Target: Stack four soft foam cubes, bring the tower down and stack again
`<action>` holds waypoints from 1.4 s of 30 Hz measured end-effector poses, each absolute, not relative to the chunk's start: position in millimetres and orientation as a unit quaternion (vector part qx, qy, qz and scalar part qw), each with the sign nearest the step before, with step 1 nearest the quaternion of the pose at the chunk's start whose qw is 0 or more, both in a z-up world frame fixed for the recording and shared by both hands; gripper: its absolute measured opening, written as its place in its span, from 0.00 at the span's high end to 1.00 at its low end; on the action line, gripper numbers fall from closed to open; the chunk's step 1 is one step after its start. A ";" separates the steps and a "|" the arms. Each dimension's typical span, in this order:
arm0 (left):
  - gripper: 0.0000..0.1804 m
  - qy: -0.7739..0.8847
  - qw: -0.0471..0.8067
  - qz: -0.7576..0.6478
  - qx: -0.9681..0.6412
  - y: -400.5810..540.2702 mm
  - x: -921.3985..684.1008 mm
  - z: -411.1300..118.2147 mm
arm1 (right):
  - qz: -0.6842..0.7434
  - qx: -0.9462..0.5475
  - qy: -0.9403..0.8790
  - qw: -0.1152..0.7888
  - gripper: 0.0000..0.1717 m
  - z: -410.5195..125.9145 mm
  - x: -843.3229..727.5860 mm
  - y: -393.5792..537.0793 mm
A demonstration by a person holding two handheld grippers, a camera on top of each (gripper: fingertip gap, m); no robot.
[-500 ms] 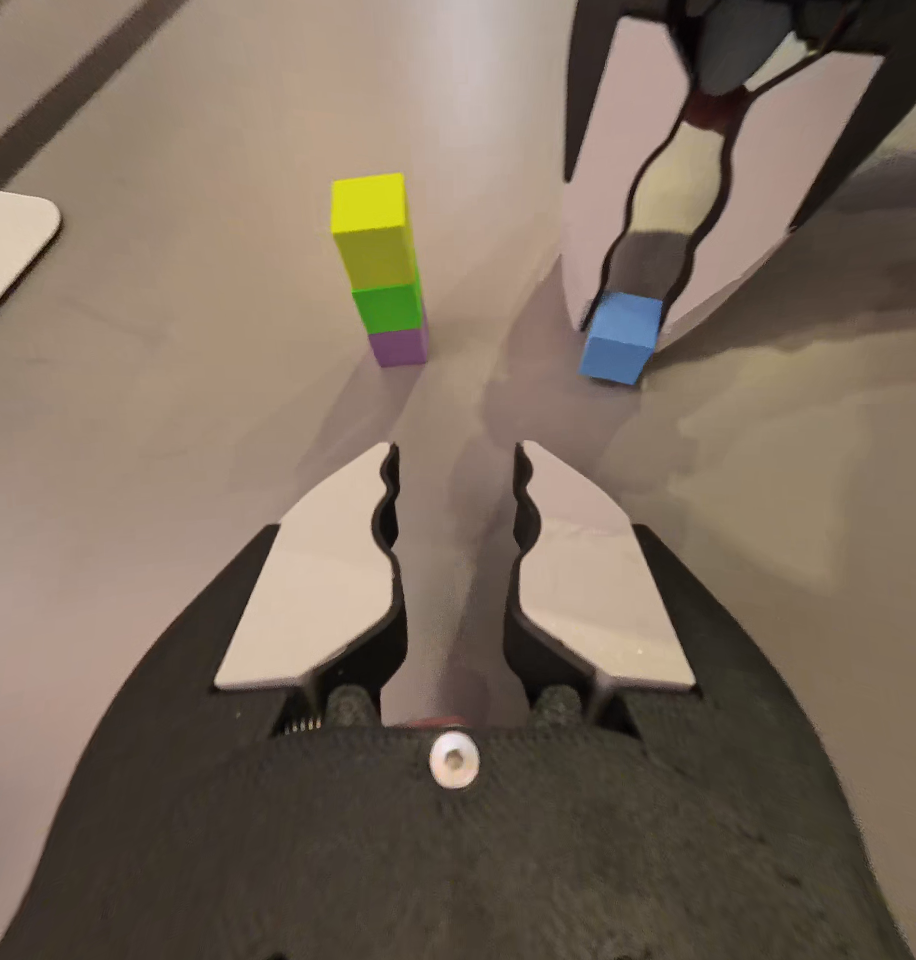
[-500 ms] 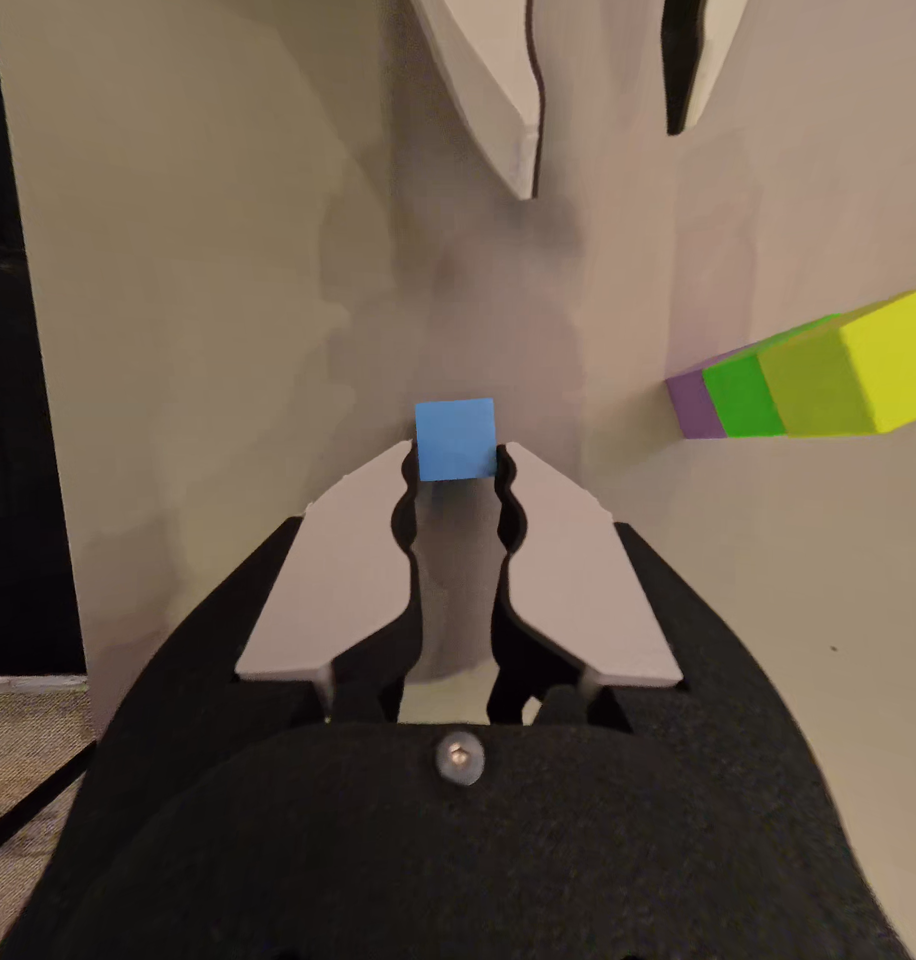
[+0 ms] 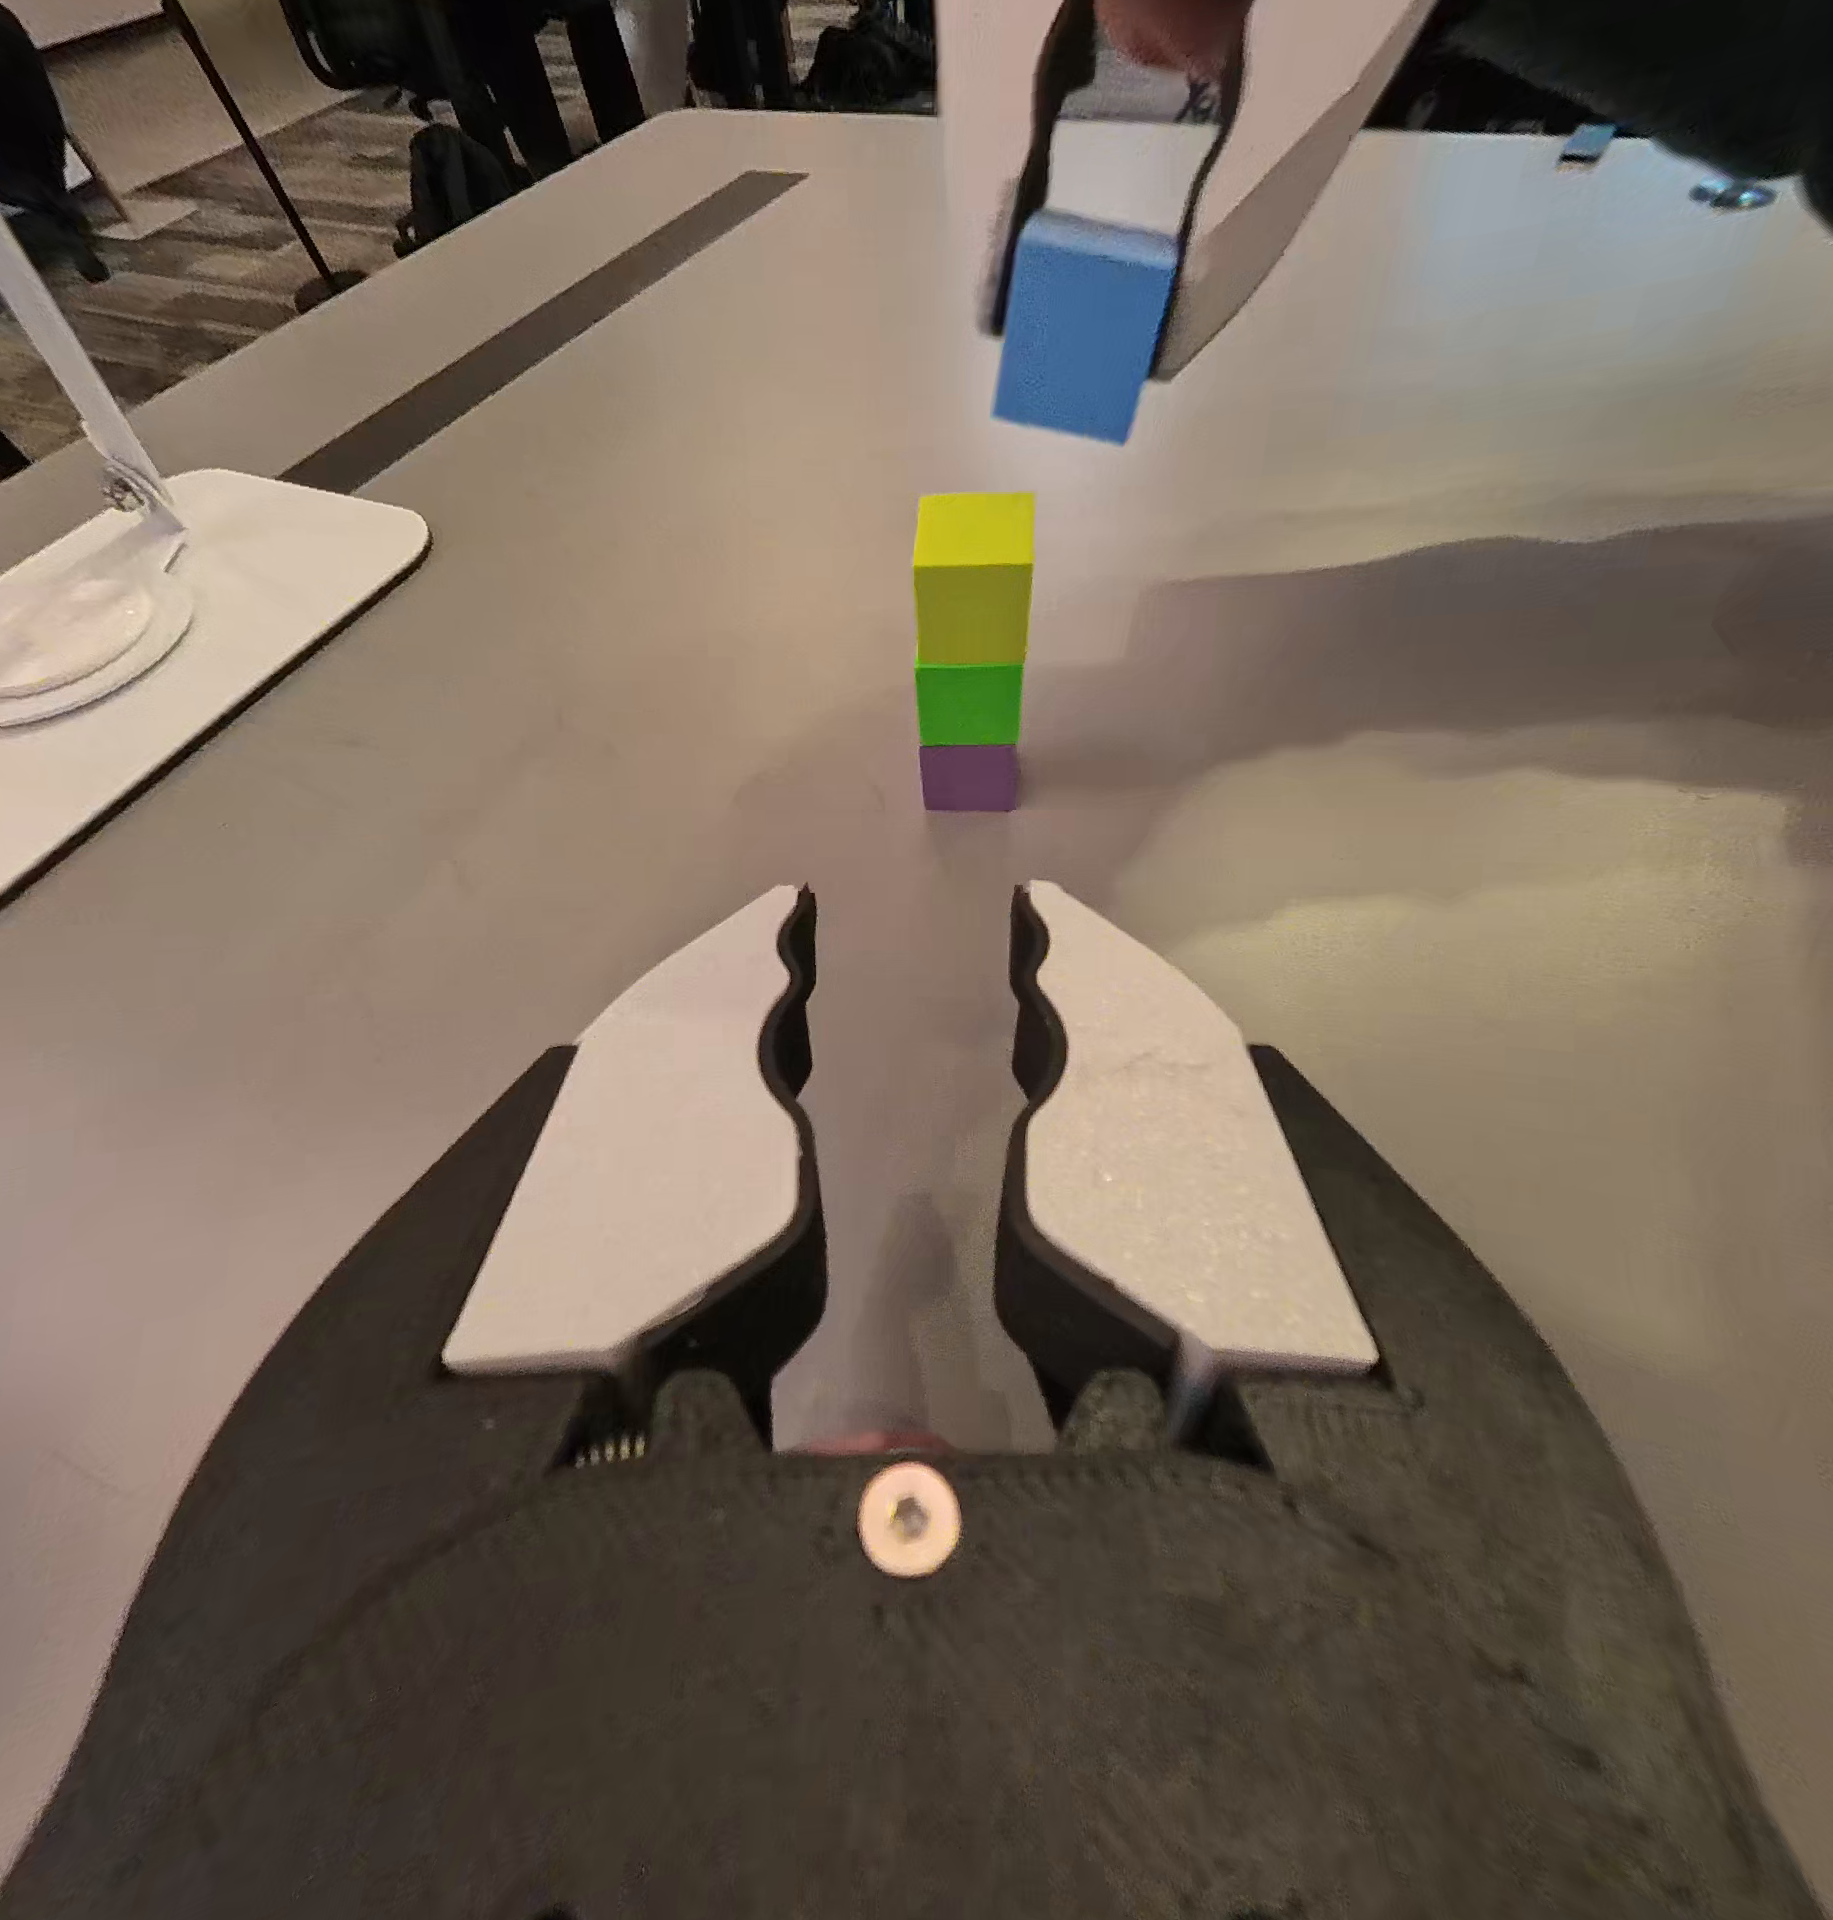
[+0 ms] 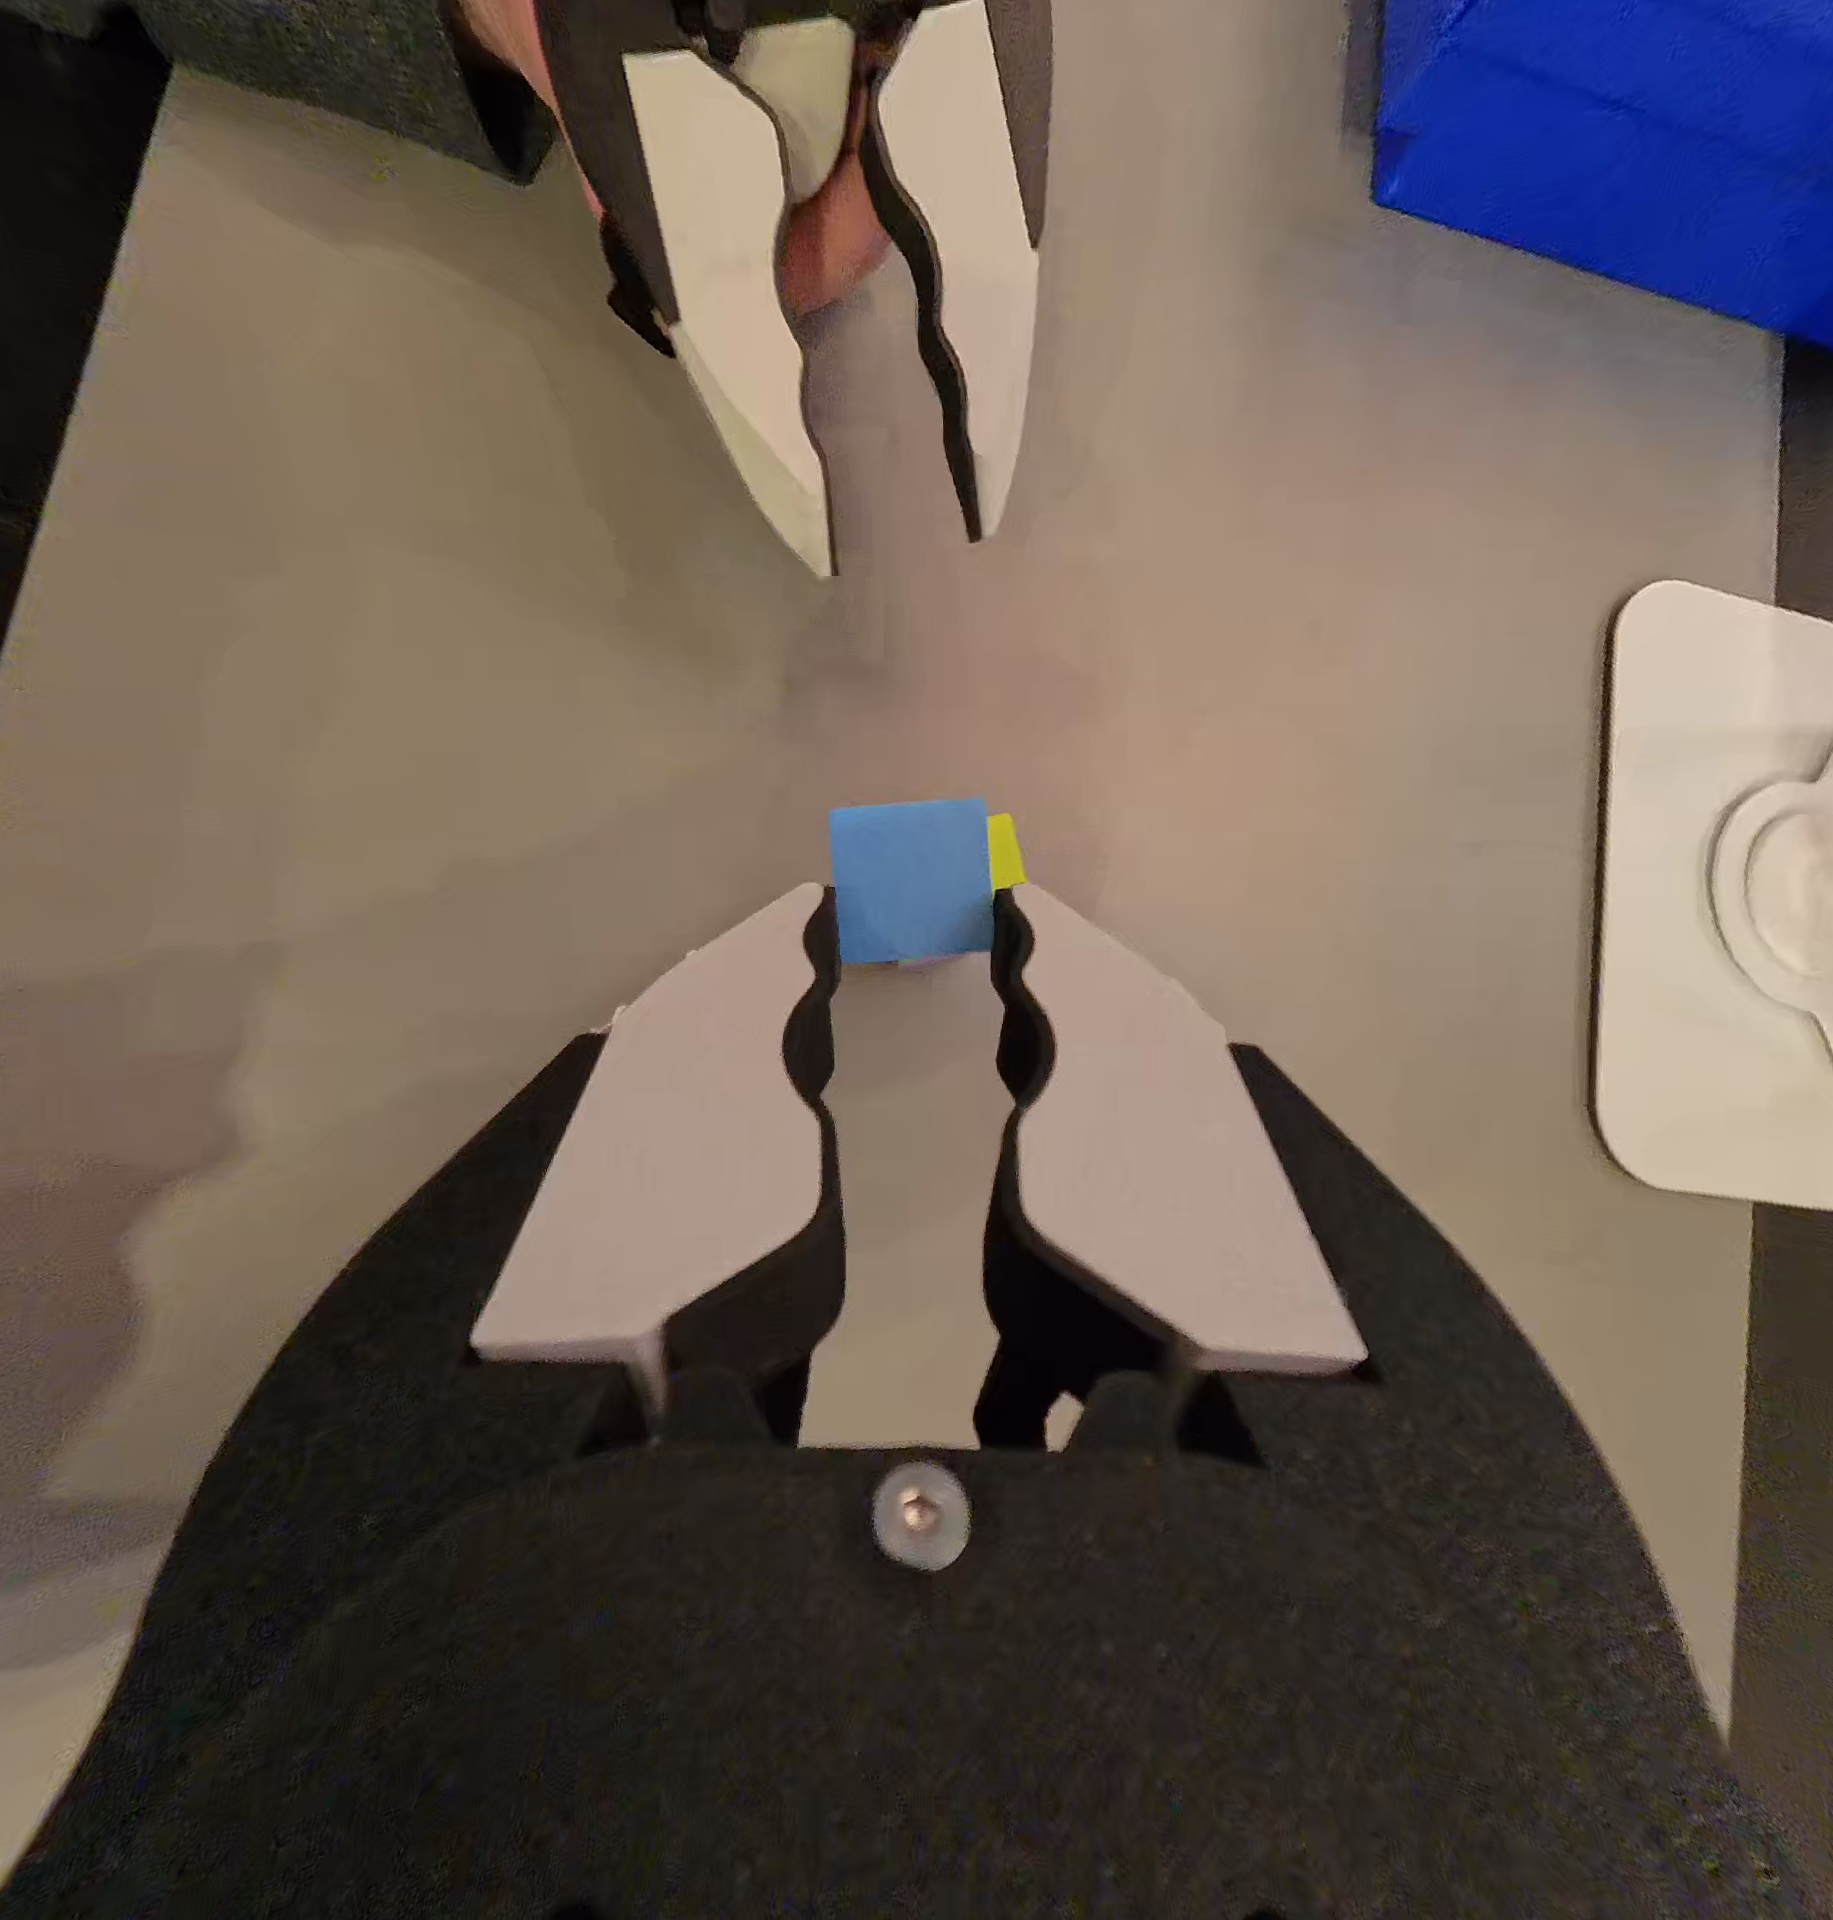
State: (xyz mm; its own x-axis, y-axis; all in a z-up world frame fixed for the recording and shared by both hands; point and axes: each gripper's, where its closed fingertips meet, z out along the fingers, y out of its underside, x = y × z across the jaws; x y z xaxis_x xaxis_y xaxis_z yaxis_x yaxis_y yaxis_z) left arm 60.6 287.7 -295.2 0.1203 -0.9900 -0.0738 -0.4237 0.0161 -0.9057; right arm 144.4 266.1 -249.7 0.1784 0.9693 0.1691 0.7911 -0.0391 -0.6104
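Foam cubes number four: purple (image 3: 969,777), green (image 3: 969,703) and yellow (image 3: 973,582) stand stacked on the grey table (image 3: 476,831), and the blue cube (image 3: 1083,322) hangs at one o'clock above them, clamped between the right gripper's (image 4: 914,902) pads, presumably to cap the tower. The left gripper (image 3: 912,894) waits at six o'clock, jaws apart, empty.

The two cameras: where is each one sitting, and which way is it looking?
Left wrist view: sits on the left gripper, low, looking level across the table at the tower; its open fingers show.
Right wrist view: sits on the right gripper, looking straight down; its fingers hold the blue cube above the tower.
Shared: blue cube, yellow cube, both grippers, table.
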 end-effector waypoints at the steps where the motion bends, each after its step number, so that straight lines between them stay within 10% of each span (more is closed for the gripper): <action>1: 0.80 0.572 0.423 -0.338 -0.617 287.7 60.4 -294.8 | 0.147 -0.703 -0.630 0.296 0.84 -252.1 144.6 269.7; 42: 0.80 0.597 0.407 -0.333 -0.606 280.9 61.8 -300.1 | 0.158 -0.701 -0.661 0.216 0.73 -262.1 146.8 289.6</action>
State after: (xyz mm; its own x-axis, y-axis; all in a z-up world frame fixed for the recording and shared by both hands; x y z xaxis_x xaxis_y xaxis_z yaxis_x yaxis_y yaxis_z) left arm 61.8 280.9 -300.1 0.0647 -0.9944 -0.0830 -0.4533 0.0448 -0.8902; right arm 146.8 289.6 -262.1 0.0765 0.9950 0.0635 0.8586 -0.0334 -0.5116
